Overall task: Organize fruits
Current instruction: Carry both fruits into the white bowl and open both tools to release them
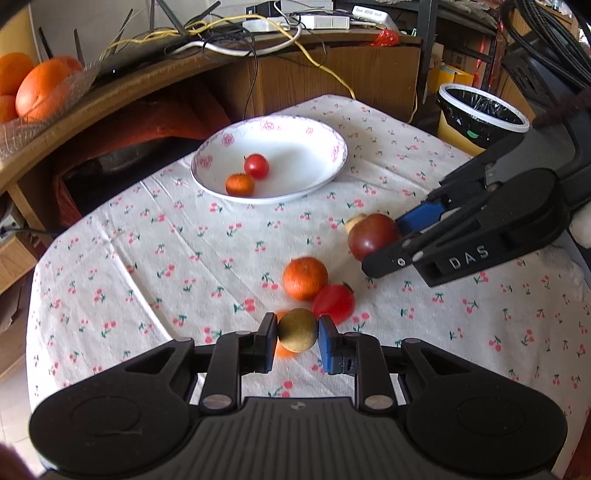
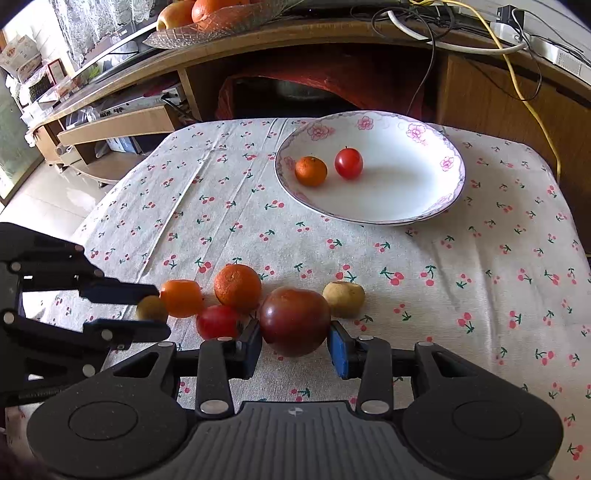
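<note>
Left wrist view: your left gripper pinches the small brown fruit, firm and light; your right gripper clamps the dark plum across its middle — smooth, bruisable, so squeeze gently.

A cherry-print tablecloth covers the table. Behind it stands a curved wooden shelf carrying a glass dish of oranges, a tangle of cables and what may be a white power strip. A bin with a black liner sits at the right.
</note>
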`<state>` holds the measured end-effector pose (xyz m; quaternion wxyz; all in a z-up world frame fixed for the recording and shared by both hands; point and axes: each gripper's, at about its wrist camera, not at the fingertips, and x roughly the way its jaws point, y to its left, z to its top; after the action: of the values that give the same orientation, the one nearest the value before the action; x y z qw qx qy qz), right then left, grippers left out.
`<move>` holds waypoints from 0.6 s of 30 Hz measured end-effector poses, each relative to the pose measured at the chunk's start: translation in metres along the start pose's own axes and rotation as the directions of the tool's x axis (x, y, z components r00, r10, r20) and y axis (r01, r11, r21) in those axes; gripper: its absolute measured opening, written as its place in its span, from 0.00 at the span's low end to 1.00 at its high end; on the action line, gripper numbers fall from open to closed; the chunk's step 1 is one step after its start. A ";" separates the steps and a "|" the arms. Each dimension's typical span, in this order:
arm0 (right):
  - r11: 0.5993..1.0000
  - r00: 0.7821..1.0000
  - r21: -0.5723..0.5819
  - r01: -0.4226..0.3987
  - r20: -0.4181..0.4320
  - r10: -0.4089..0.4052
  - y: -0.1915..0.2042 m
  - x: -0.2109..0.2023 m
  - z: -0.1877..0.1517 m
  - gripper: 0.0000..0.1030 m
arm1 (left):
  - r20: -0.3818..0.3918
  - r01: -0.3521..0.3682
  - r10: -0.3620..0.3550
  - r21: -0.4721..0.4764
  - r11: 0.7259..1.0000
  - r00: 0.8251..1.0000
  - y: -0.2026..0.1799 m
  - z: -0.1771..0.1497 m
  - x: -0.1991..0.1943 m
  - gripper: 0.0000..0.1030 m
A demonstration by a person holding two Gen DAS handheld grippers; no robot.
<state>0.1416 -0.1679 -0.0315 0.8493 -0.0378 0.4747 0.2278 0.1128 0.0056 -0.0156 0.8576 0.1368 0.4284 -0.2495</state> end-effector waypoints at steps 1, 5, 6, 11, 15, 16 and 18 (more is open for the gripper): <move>1.000 1.000 0.000 0.000 0.002 0.000 0.000 -0.001 0.000 0.33 | 0.004 -0.002 0.002 0.002 1.000 1.000 0.000 0.002 0.000 0.32; 1.000 1.000 0.007 -0.002 0.017 0.002 -0.001 -0.007 0.002 0.33 | 0.026 -0.016 0.016 0.011 1.000 1.000 -0.001 0.014 0.001 0.32; 1.000 1.000 0.008 -0.001 0.022 0.001 -0.001 -0.008 0.003 0.33 | 0.031 -0.021 0.021 0.012 1.000 0.999 0.000 0.018 0.001 0.32; 1.000 0.999 0.012 0.009 0.046 -0.009 -0.002 -0.013 0.008 0.33 | 0.062 -0.045 0.044 0.012 0.999 0.997 0.002 0.035 0.003 0.32; 1.000 0.998 0.019 0.018 0.066 -0.019 -0.004 -0.017 0.015 0.33 | 0.080 -0.057 0.056 0.007 0.998 0.995 0.003 0.047 0.007 0.32; 1.000 0.997 0.022 0.020 0.071 -0.021 -0.004 -0.018 0.017 0.33 | 0.083 -0.060 0.059 0.007 0.998 0.995 0.003 0.050 0.008 0.32; 0.999 0.996 0.028 0.024 0.081 -0.026 -0.006 -0.019 0.020 0.33 | 0.089 -0.064 0.063 0.007 0.998 0.994 0.003 0.057 0.012 0.32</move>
<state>0.1515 -0.1745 -0.0061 0.8711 -0.0227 0.4424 0.2121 0.1579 -0.0213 0.0089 0.8826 0.1435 0.3841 -0.2298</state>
